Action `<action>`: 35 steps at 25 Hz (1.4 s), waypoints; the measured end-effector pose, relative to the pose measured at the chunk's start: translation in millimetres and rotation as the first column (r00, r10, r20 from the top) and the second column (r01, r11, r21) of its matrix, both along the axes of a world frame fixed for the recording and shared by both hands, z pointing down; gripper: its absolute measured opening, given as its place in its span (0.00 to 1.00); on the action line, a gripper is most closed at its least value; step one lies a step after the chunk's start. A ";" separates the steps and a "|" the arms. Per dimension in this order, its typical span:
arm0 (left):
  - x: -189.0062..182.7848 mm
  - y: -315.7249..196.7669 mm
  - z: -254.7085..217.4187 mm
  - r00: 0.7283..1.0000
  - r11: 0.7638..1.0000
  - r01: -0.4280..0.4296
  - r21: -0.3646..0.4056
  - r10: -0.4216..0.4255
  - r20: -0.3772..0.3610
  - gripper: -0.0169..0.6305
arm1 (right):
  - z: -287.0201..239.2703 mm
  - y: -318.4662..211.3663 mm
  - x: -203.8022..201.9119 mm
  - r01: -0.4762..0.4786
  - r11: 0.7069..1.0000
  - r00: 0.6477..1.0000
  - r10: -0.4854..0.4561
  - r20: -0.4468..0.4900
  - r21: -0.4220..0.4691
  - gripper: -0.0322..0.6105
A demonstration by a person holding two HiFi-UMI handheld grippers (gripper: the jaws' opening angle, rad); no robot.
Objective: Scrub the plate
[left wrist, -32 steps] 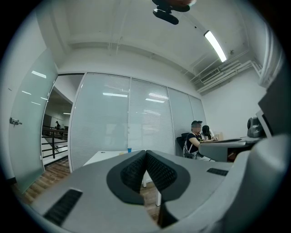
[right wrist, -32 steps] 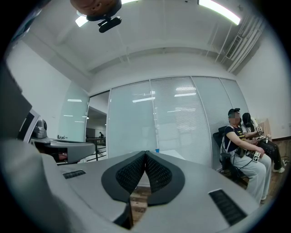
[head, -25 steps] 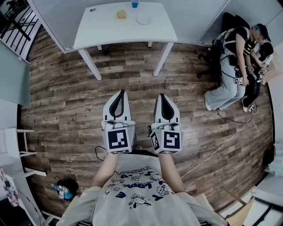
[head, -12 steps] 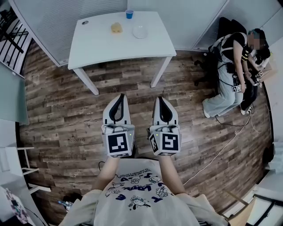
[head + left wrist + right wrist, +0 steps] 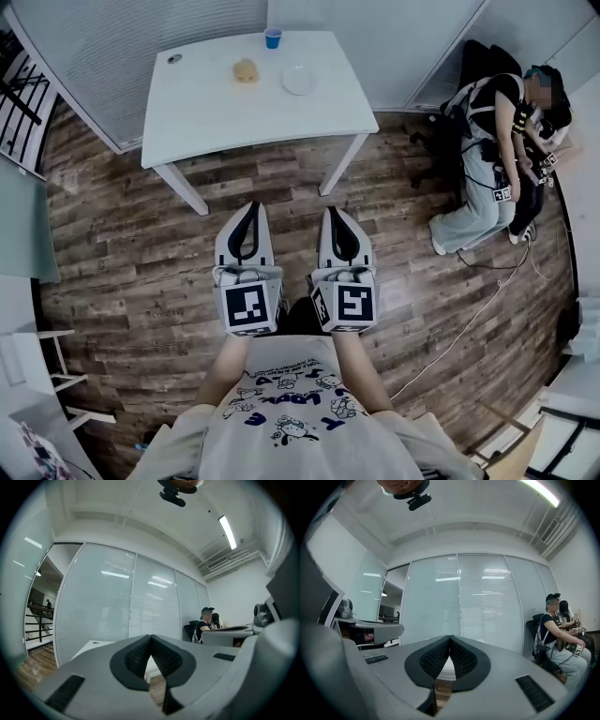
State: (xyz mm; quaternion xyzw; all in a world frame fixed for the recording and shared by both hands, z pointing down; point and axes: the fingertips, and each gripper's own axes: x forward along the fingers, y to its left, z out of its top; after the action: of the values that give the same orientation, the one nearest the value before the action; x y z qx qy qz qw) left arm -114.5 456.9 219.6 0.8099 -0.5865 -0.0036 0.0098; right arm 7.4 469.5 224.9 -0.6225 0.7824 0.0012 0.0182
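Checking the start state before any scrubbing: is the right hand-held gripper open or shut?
Shut and empty: the right hand-held gripper shows its tips touching, with nothing between them.

We have walked toward the desk (image 5: 211, 108), so it now sits lower in our head view, with its far edge and the blue cup (image 5: 273, 38) fully showing above the plate (image 5: 298, 81). Our left tool (image 5: 251, 206) and right tool (image 5: 333, 212) have travelled forward with us, and their tips are now nearer the desk's front edge.
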 end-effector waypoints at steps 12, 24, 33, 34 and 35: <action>-11.5 -27.7 12.7 1.000 0.999 0.018 -0.034 -0.018 -0.004 0.07 | 11.1 -33.2 -16.2 0.032 0.999 0.999 -0.032 -0.012 -0.030 0.06; -4.0 -96.3 18.9 0.999 0.997 0.043 -0.057 -0.043 0.018 0.07 | 18.8 -105.3 -4.1 0.051 0.998 0.999 -0.051 -0.006 -0.048 0.06; 20.4 -165.0 11.5 0.998 0.996 0.067 -0.052 -0.066 0.020 0.07 | 15.0 -175.2 18.8 0.083 0.995 0.996 -0.083 -0.008 -0.046 0.06; 23.9 -172.0 11.4 0.997 0.996 0.069 -0.053 -0.068 0.022 0.07 | 14.5 -182.1 22.9 0.083 0.995 0.996 -0.083 -0.009 -0.046 0.06; 27.7 -179.0 11.5 0.997 0.996 0.071 -0.054 -0.070 0.023 0.07 | 14.1 -189.1 27.1 0.083 0.995 0.996 -0.084 -0.008 -0.046 0.06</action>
State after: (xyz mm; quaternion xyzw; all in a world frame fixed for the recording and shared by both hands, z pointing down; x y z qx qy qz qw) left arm -86.8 277.9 231.1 0.7881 -0.6147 0.0206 0.0256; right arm 34.5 280.4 238.9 -0.5894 0.8077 -0.0143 0.0001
